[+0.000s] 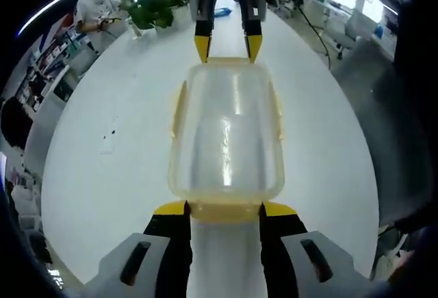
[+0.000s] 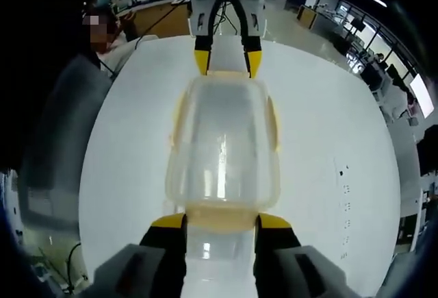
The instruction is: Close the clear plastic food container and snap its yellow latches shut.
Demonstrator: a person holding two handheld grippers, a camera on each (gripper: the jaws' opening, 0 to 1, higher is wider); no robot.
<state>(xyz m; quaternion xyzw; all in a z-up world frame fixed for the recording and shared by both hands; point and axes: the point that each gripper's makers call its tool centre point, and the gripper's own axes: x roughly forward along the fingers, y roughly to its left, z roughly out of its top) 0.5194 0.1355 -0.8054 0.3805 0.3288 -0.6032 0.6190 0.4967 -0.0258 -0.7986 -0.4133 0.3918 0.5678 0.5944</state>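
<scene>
The clear plastic food container stands lengthwise on the white table between my two grippers, which face each other. Its lid looks seated. Yellow side latches run along both long edges. A yellow end latch fills the gap between the yellow-tipped jaws of my left gripper, which stand apart on either side of it. My right gripper straddles the far end. In the right gripper view the same container shows. My right gripper flanks its near end latch, and my left gripper is at the far end.
A potted green plant stands at the table's far end, with a person beyond it. Another person sits by the table's edge in the right gripper view. Small dark specks mark the tabletop. Desks and office gear lie beyond.
</scene>
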